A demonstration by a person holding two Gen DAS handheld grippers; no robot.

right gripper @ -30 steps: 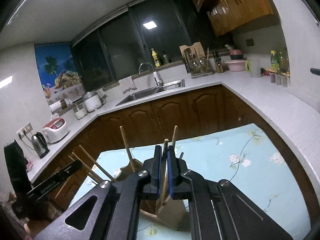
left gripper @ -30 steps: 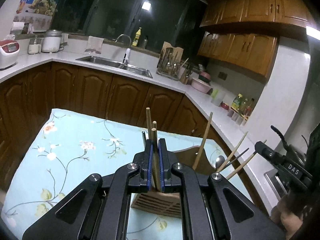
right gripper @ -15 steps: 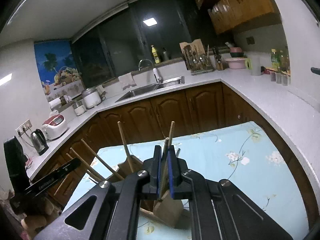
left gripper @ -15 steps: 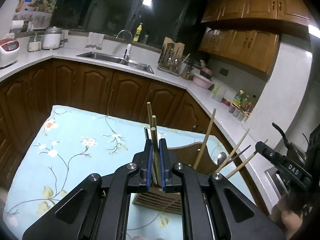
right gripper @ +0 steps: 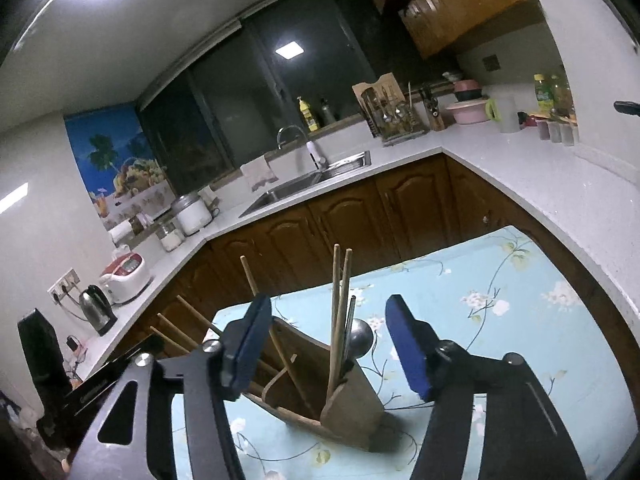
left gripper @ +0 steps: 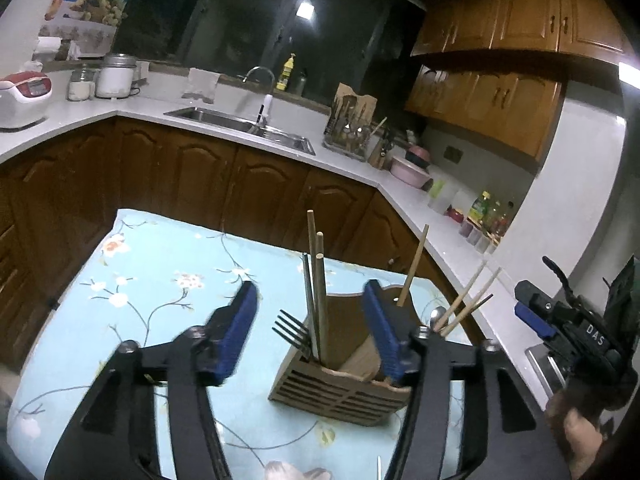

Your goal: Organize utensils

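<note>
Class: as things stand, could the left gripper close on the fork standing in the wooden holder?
Probably yes. The left gripper is open, and the fork stands up between its blue pads in the wooden holder. Two chopsticks stand right beside it and might get pinched too.

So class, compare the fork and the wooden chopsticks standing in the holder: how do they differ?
The fork is dark metal with its prongs pointing up; the chopsticks are pale wood with plain blunt tips. The fork barely clears the holder, while the chopsticks rise far above it. Both stand in the same end compartment, free of the open left gripper.
</note>
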